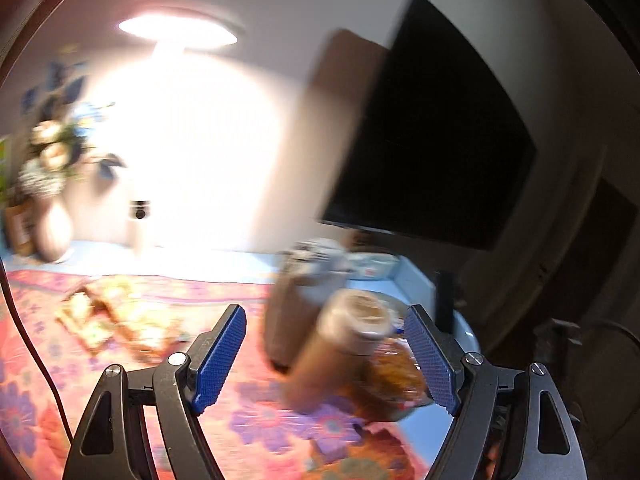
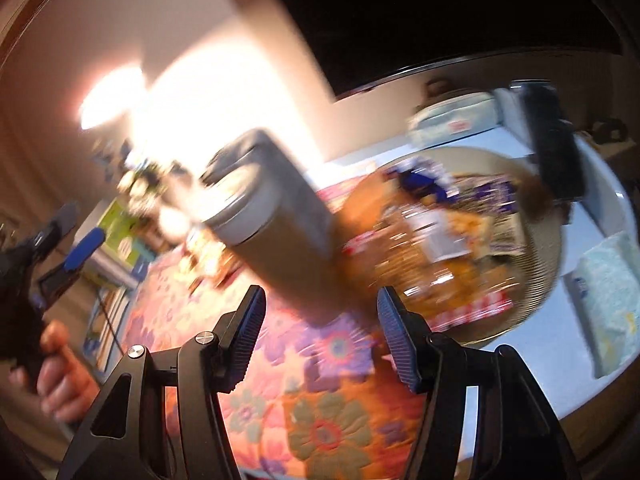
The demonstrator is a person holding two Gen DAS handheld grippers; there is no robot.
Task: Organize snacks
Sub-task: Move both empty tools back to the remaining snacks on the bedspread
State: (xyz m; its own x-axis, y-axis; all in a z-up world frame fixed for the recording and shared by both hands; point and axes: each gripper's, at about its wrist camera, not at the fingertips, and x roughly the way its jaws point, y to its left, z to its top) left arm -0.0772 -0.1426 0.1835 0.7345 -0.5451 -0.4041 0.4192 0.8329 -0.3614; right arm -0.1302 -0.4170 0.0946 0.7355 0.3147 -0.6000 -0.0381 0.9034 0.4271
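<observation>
Floral cloth (image 1: 256, 412) over blue table (image 1: 224, 260) — dark screen (image 1: 432, 128) behind.

**Both grippers empty and apart**

My left gripper (image 1: 326, 360) had its blue-padded jaws spread wide, with nothing pressed between them. My right gripper (image 2: 320, 338) stood narrower but also gaped, its pads touching nothing. Both pointed forward and somewhat downward. In the right wrist view, my left hand (image 2: 60, 376) showed at the left edge, fingers curled around the dark handle of its gripper. Both views were blurred.
</observation>
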